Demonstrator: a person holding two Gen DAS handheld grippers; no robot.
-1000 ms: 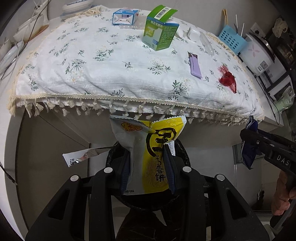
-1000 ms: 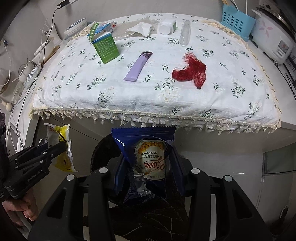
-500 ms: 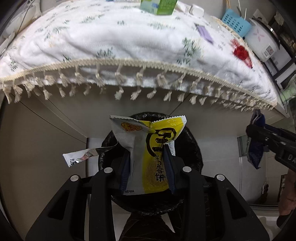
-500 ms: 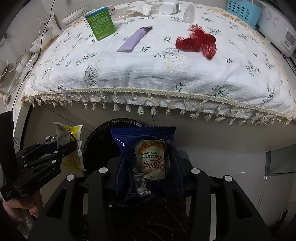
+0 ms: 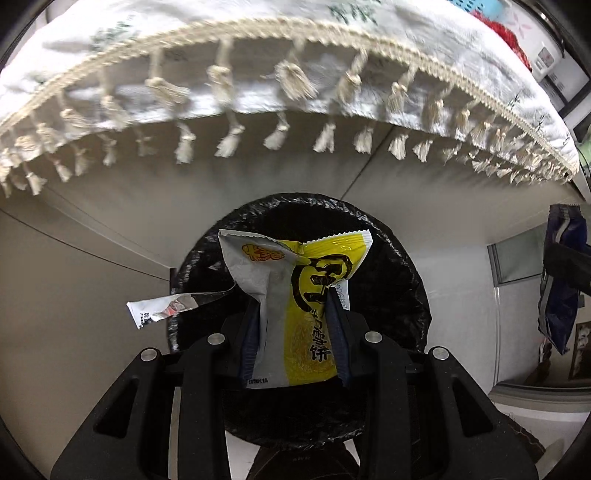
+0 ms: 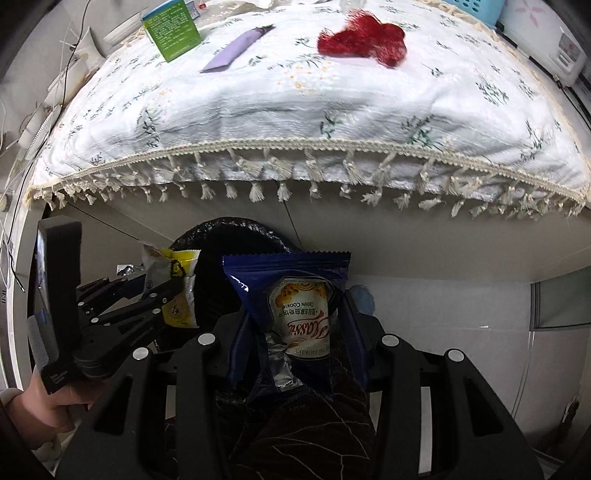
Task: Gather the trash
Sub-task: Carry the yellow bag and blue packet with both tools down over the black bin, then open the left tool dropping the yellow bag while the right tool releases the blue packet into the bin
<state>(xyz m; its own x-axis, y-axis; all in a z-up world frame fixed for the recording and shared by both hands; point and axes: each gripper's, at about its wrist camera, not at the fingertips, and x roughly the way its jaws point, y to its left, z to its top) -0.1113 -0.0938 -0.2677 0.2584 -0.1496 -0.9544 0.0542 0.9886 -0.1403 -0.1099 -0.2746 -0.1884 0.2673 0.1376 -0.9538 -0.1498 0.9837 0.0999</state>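
Two wrappers are in your grip, one per tool, and both hang above the black-lined trash bin (image 5: 391, 266) that sits below the fringed edge of the tablecloth (image 6: 295, 110).

Start at your left gripper (image 5: 295, 314): its fingers are pinched on the yellow and grey snack wrapper (image 5: 295, 295), which stands up between the pads with its crimped top edge ahead of the fingertips. A torn foil strip (image 5: 173, 308) trails off the wrapper to the left of the tool. The bin's round mouth lies directly beyond the fingertips. In the right wrist view, your hand (image 6: 48, 402) is visible at the lower left holding this tool's handle.

Move across to your right gripper (image 6: 295, 314): its fingers are clamped on the dark blue cookie wrapper (image 6: 291, 291), torn open low down so silver lining shows. The bin's rim sits ahead and slightly to the left of this tool, between it and the left one.

Up on the tablecloth, beyond the right tool, lie a green carton (image 6: 171, 35) to the far left, a lilac sachet (image 6: 236, 50) next, and a red mesh net (image 6: 364, 38) straight ahead and a little right. A white rice cooker (image 6: 543, 37) stands at the far right edge.
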